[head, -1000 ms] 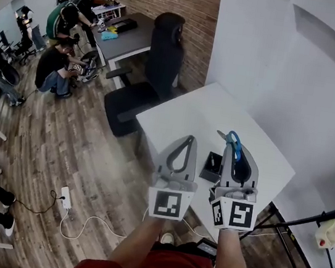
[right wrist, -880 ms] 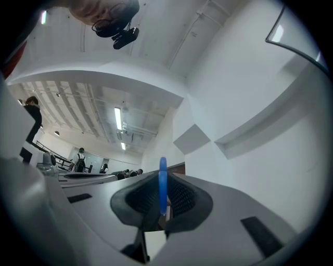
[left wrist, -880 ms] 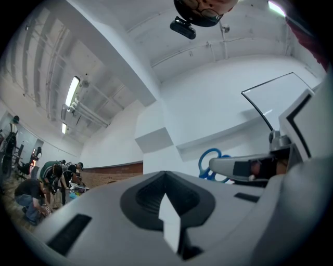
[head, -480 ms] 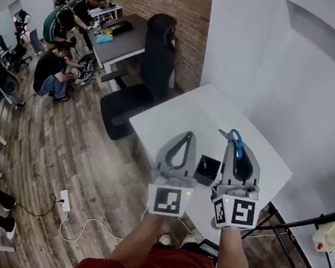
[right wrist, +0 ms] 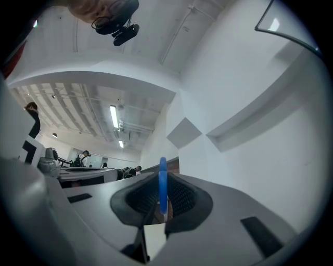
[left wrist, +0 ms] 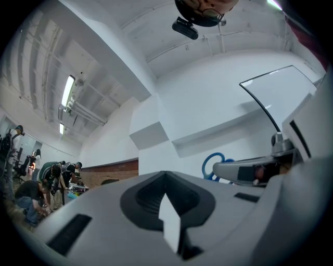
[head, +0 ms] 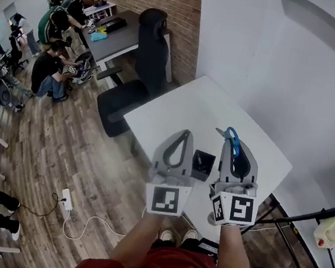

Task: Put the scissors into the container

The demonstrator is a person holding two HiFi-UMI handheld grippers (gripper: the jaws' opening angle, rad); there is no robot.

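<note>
The white counter [head: 183, 111] carries a black container [head: 202, 165] near its near edge, between the two tools. The left hand-held gripper [head: 185, 133] has its jaws together on nothing. The right hand-held gripper [head: 234, 148] is clamped on the scissors [head: 232, 134], held above the counter, long axis along the jaws, blue loop pointing away past the tips. The right gripper view shows the loop only edge-on; the left gripper view shows it round.
</note>
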